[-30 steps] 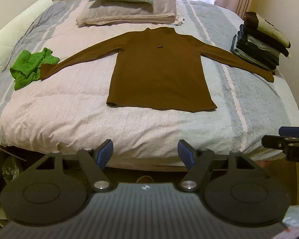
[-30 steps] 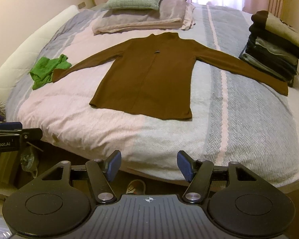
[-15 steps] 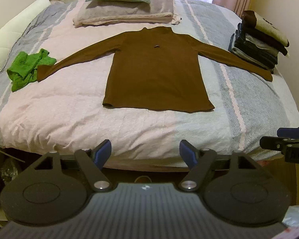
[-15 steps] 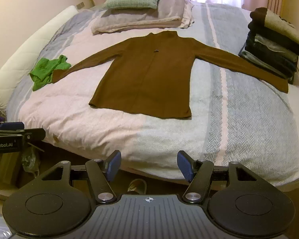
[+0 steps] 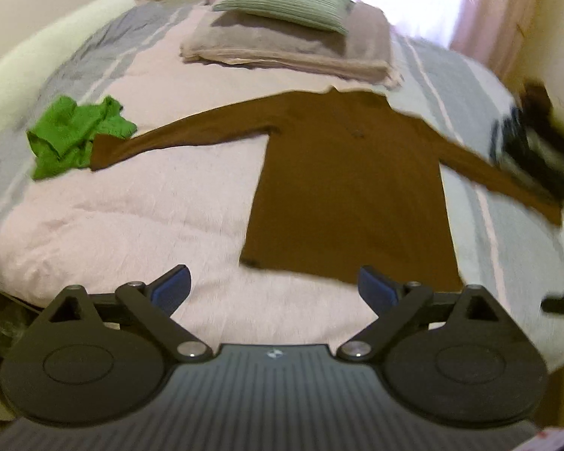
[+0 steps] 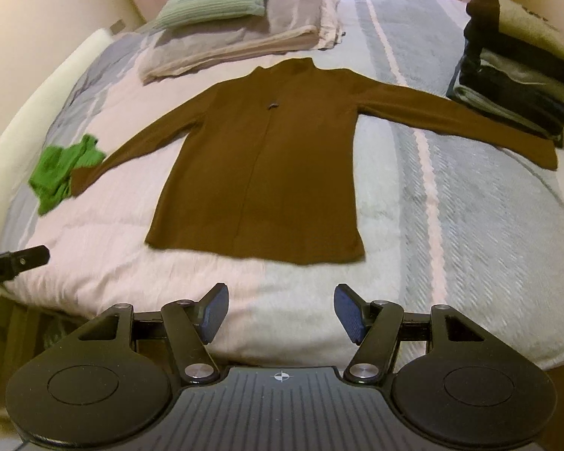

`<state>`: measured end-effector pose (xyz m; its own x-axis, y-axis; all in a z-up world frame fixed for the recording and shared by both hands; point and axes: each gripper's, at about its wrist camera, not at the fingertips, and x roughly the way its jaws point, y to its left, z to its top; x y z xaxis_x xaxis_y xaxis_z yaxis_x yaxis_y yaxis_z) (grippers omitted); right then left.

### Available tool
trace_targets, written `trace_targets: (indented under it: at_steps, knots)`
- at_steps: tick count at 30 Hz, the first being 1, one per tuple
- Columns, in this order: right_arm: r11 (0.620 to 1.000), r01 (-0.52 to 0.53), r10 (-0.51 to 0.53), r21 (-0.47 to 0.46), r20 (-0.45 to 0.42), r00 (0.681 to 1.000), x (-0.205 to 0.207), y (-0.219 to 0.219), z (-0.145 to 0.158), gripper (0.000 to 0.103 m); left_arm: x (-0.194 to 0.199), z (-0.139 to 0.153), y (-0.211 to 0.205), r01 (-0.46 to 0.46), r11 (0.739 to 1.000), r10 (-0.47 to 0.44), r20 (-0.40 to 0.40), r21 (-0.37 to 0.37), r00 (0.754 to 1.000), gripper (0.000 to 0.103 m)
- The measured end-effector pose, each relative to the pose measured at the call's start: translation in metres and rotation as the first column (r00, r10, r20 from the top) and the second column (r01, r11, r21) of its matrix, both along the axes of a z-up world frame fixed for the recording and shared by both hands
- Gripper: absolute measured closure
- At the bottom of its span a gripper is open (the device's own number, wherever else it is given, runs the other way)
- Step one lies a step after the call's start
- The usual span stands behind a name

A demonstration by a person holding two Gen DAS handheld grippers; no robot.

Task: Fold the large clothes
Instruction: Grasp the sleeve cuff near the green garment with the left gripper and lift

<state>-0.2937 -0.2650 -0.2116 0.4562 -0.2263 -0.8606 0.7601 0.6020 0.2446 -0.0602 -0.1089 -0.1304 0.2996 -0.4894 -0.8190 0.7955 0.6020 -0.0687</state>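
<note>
Your two grippers, both spread wide, empty, above the bed's near edge

Left gripper [image 5: 272, 288]; right gripper [image 6: 281, 312]; one brown sweater [image 6: 261, 173] flat mid-bed, sleeves out; one green garment [image 6: 62, 172] at its sleeve cuff; one folded stack [image 6: 519, 71]; two pillows [image 6: 225, 18] farthest.

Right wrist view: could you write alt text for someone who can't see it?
A brown long-sleeved top lies flat with sleeves spread on a striped bed; the open right gripper hovers empty near its hem. A crumpled green garment lies by the left cuff, a stack of folded clothes by the right sleeve, pillows beyond.
</note>
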Motion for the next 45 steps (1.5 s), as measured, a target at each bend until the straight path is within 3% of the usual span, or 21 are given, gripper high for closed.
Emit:
trace_targets:
  at_steps: [3,7,9,12,17,23,25,29,31,33,35,36,37,39,40,42,45]
  knots:
    - [0.998,0.055,-0.055,0.023,-0.002,0.999,0.031,-0.03,-0.014,0.044,0.076,-0.028,-0.02,-0.095,0.993,0.087,-0.104,-0.07,0.991,0.01]
    - [0.986,0.166,-0.165,0.028,-0.038,0.986,0.08,-0.082,-0.038,0.043,0.183,-0.077,-0.046,-0.217,0.974,0.203,-0.165,-0.072,0.965,0.013]
    - [0.975,0.219,-0.217,0.024,-0.058,0.974,0.102,-0.11,-0.05,0.044,0.235,-0.103,-0.052,-0.294,0.952,0.275,-0.197,-0.078,0.941,0.015]
    - [0.945,0.326,-0.323,0.023,-0.085,0.943,0.129,-0.149,-0.068,0.044,0.314,-0.142,-0.054,-0.412,0.906,0.373,-0.277,-0.098,0.886,0.02]
    - [0.908,0.419,-0.416,0.008,-0.104,0.904,0.158,-0.186,-0.091,0.044,0.421,-0.203,-0.04,-0.601,0.788,0.531,-0.346,-0.135,0.773,0.023]
    - [0.911,0.41,-0.41,-0.047,-0.208,0.888,0.179,-0.204,-0.125,0.044,0.482,-0.257,-0.021,-0.749,0.646,0.65,-0.409,-0.146,0.64,0.026]
    - [0.908,0.416,-0.415,-0.045,-0.227,0.881,0.183,-0.208,-0.137,0.044,0.491,-0.27,-0.016,-0.774,0.616,0.668,-0.423,-0.146,0.612,0.028]
    - [0.91,0.413,-0.41,-0.041,-0.237,0.88,0.19,-0.215,-0.155,0.044,0.501,-0.288,-0.01,-0.804,0.57,0.691,-0.432,-0.169,0.58,0.034]
    - [0.914,0.403,-0.401,-0.043,-0.24,0.884,0.193,-0.217,-0.161,0.044,0.504,-0.291,-0.012,-0.808,0.561,0.698,-0.423,-0.178,0.578,0.043]
    - [0.919,0.391,-0.391,-0.047,-0.243,0.888,0.195,-0.22,-0.167,0.044,0.506,-0.292,-0.015,-0.807,0.564,0.705,-0.407,-0.174,0.58,0.075]
    - [0.922,0.384,-0.385,-0.055,-0.24,0.891,0.194,-0.224,-0.172,0.044,0.508,-0.291,-0.016,-0.818,0.553,0.721,-0.399,-0.159,0.566,0.094]
    - [0.922,0.383,-0.385,-0.057,-0.238,0.892,0.192,-0.227,-0.175,0.044,0.508,-0.291,-0.015,-0.824,0.543,0.728,-0.4,-0.16,0.557,0.102]
    - [0.921,0.385,-0.387,-0.055,-0.236,0.891,0.191,-0.231,-0.177,0.044,0.507,-0.287,-0.016,-0.828,0.535,0.732,-0.397,-0.169,0.554,0.103]
    - [0.917,0.394,-0.396,-0.052,-0.22,0.891,0.185,-0.238,-0.177,0.044,0.501,-0.27,-0.024,-0.81,0.545,0.728,-0.357,-0.216,0.585,0.103]
    - [0.916,0.397,-0.4,-0.057,-0.204,0.893,0.18,-0.241,-0.175,0.044,0.494,-0.256,-0.035,-0.781,0.572,0.709,-0.327,-0.251,0.625,0.103]
    - [0.912,0.404,-0.411,-0.077,-0.184,0.893,0.17,-0.246,-0.171,0.044,0.476,-0.226,-0.064,-0.693,0.645,0.641,-0.265,-0.322,0.72,0.103]
    - [0.897,0.43,-0.441,-0.103,-0.171,0.881,0.148,-0.258,-0.167,0.044,0.427,-0.178,-0.131,-0.475,0.757,0.438,-0.191,-0.448,0.878,0.103]
